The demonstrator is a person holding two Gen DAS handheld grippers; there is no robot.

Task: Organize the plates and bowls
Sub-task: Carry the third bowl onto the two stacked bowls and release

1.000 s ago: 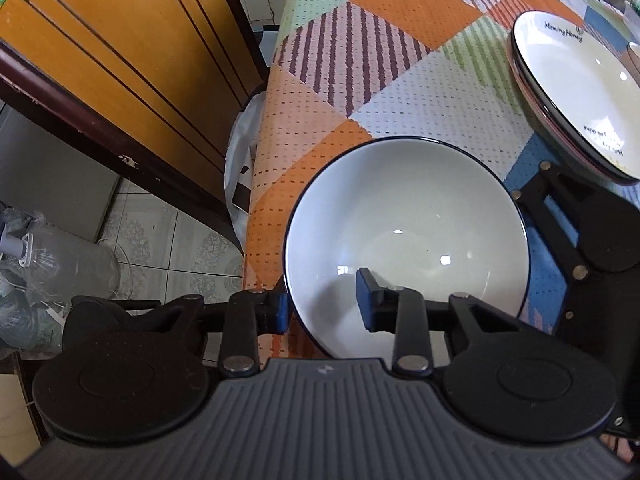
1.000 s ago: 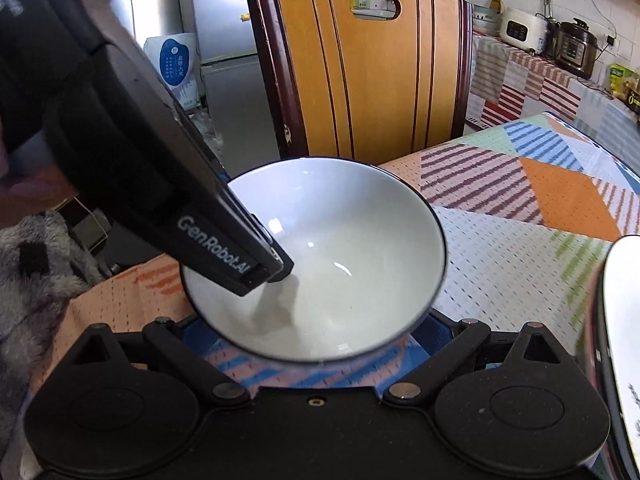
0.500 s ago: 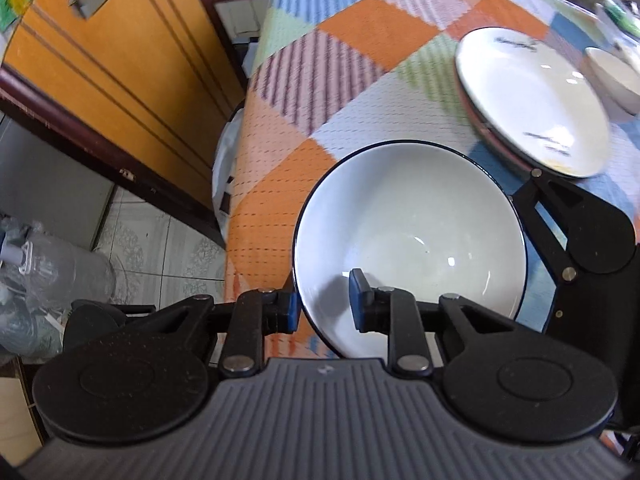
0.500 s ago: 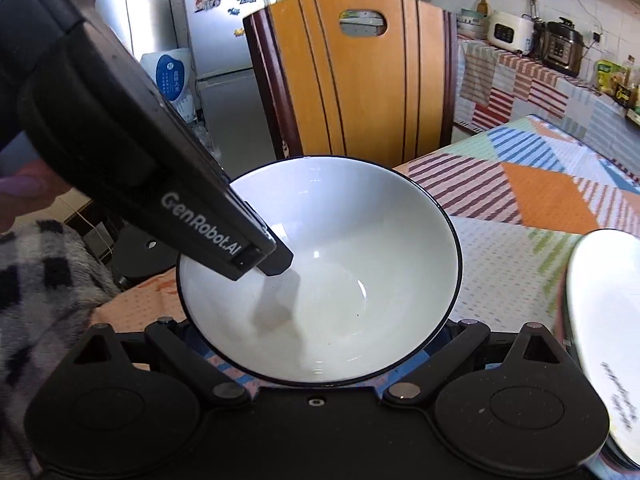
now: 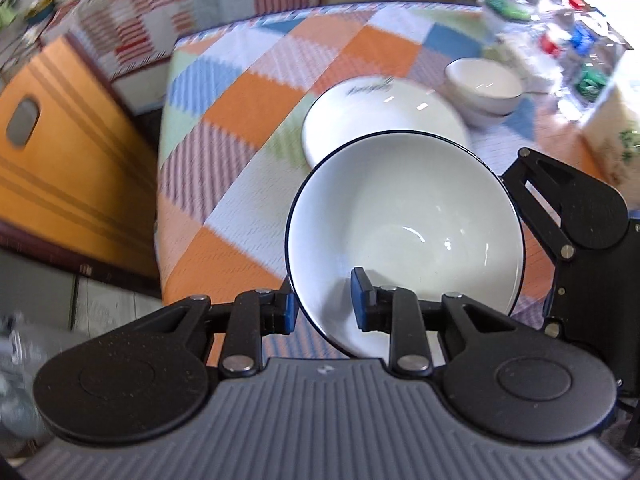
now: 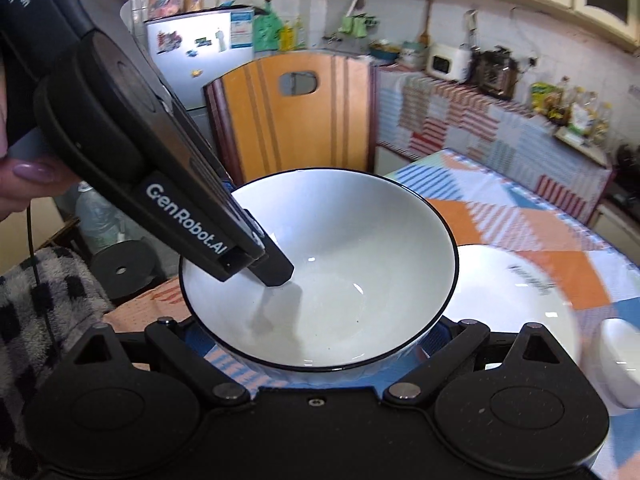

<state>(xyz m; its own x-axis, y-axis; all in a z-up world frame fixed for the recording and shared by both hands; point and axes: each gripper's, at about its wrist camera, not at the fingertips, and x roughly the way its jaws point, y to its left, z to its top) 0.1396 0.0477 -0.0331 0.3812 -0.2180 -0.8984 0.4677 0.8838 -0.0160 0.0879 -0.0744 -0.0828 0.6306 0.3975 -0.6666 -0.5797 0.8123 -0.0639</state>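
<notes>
The black-rimmed white bowl [image 5: 404,236], with nothing in it, hangs above the patchwork tablecloth [image 5: 248,92], its near wall pinched by the left gripper [image 5: 322,306]. The right gripper [image 6: 316,336] sits wide beneath it. Behind the bowl lies a white plate [image 5: 376,110], small bowls [image 5: 484,86] beyond.

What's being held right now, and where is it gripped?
The black-rimmed white bowl, held by the left gripper pinching its near rim, one finger inside. The right gripper cradles its underside.
</notes>
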